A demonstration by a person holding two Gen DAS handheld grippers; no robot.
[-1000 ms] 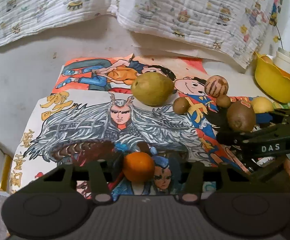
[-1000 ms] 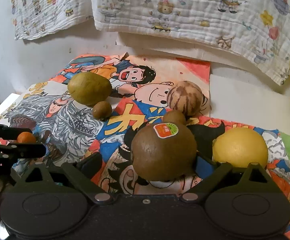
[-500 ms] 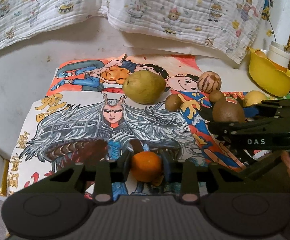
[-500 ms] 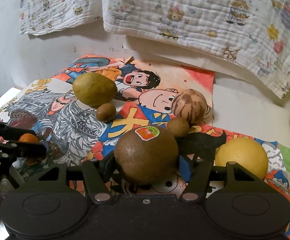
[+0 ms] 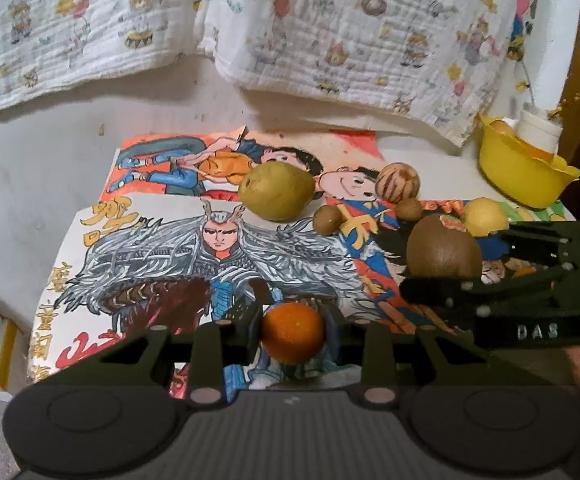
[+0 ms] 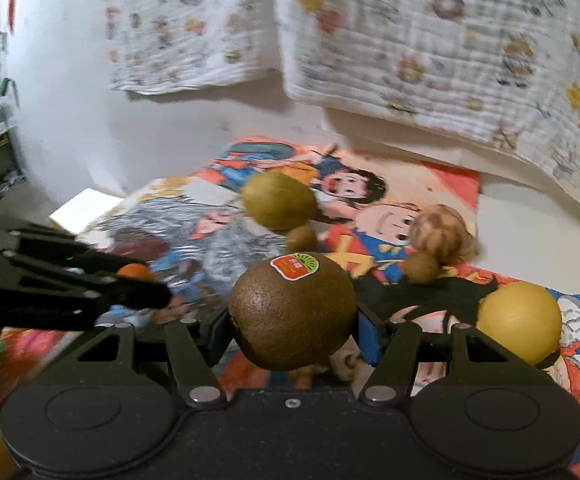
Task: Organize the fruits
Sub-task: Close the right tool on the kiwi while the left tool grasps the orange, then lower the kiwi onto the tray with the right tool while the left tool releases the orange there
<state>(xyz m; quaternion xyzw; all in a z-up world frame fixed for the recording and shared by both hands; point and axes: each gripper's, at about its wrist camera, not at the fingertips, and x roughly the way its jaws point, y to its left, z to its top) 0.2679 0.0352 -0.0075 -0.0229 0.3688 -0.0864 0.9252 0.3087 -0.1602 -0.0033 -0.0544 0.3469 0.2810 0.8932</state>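
**Both claws loaded: a small orange on the left, a kiwi on the right**

The left gripper [image 5: 292, 336] is clamped narrowly on a small orange [image 5: 292, 333], its two black fingers pressing the fruit from either side above the near edge of the grey-haired warrior poster [image 5: 193, 256]. The right gripper [image 6: 292, 322] holds a brown kiwi [image 6: 292, 312] with a red and green sticker [image 6: 294, 266] on top; the fingers grip its flanks, and the fruit hangs above the cartoon poster [image 6: 374, 216] near that sheet's near edge. In the left wrist view the same kiwi [image 5: 443, 249] shows between the right gripper's black fingers at the right side of the posters.

On the posters lie the other fruits. A large green pear [image 5: 276, 191] sits close to the seam where the two sheets meet, towards the far edge. Just beside it lies a small brown round fruit [image 5: 327, 219]. A striped tan fruit [image 5: 397, 182] rests further right with a second small brown fruit [image 5: 408, 210] touching it or nearly so. A yellow lemon [image 6: 518, 325] lies near the right edge of the cartoon poster.

A yellow bowl [image 5: 518, 176] stands at the far right corner of the tabletop [image 5: 29, 184]. A printed quilted cloth [image 5: 330, 28] hangs behind.
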